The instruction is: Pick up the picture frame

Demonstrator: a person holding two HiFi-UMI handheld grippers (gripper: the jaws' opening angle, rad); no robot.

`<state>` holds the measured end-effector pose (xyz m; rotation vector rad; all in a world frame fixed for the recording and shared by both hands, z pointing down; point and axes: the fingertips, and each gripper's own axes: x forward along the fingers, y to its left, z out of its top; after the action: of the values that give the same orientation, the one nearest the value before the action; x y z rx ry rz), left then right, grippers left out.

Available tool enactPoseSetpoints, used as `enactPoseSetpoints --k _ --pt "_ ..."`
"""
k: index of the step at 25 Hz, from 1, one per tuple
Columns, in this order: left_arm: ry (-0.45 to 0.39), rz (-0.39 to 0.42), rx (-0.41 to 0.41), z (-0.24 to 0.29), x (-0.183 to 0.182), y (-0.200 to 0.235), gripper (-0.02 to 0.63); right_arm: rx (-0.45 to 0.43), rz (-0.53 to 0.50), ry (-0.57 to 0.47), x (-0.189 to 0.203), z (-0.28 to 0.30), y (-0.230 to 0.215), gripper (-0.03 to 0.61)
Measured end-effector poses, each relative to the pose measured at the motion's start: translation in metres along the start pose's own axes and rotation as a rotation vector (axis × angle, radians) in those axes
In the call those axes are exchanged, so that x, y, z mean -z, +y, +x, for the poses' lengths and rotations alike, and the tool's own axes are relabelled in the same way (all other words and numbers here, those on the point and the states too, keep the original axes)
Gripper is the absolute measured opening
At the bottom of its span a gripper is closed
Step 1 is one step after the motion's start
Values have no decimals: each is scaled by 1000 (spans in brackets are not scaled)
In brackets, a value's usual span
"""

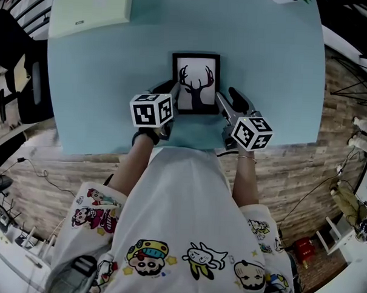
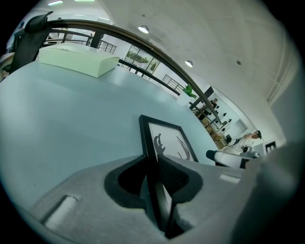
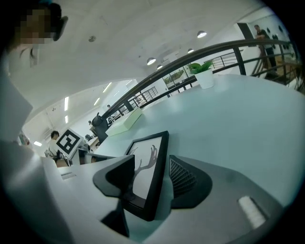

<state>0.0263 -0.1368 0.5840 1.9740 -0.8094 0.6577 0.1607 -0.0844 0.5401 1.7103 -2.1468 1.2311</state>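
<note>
Black around a white print of dark antlers, the picture frame (image 1: 195, 82) sits on a pale blue table (image 1: 101, 78) close to its near edge, flanked by the two hand-held grippers. The left gripper (image 1: 173, 95) meets the frame's left side and the right gripper (image 1: 224, 102) its right side. The person's left forearm (image 1: 131, 165) and right forearm (image 1: 246, 176) reach forward past the table edge. Both tools slope down and inward toward the frame, their marker cubes (image 1: 151, 110) uppermost. In the left gripper view, the left gripper (image 2: 155, 176) has its jaws nearly together, the dark pads clamped on either face of the frame's thin left rail. In the right gripper view, the right gripper (image 3: 152, 183) stands wider. The frame's right rail is between its jaws, one jaw across the print and the ribbed pad just beside the outer edge, a sliver of table showing between them. A pale green box (image 1: 89, 8) lies well apart at the far left corner.
</note>
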Motion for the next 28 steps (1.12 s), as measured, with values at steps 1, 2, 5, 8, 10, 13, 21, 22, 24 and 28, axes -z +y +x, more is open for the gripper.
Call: enactPoseSetpoints --k 1,2,5,8,10,13,21,22,24,28 --pt "-2 -5 0 0 0 0 77 -24 32 6 1 1 0 227" --pt "-2 -8 0 0 0 0 77 -47 64 16 2 3 1 233" --pt "-1 -19 4 1 0 1 77 -115 152 64 7 9 0 273" --pt "-1 -29 8 1 0 2 77 -159 219 93 7 14 -3 289" --pt "0 -32 9 2 0 2 77 -177 250 102 6 16 -6 305" --pt "2 -37 12 2 0 2 77 -225 301 138 7 18 -6 323" --pt "2 -77 26 2 0 3 75 -442 404 251 8 18 -1 334" --pt "3 -89 32 2 0 3 75 -490 427 265 6 18 6 334" --pt "6 -110 45 1 -1 4 74 -545 452 295 3 18 12 334" --pt "9 -133 58 1 -3 4 74 -631 503 346 -1 19 16 328"
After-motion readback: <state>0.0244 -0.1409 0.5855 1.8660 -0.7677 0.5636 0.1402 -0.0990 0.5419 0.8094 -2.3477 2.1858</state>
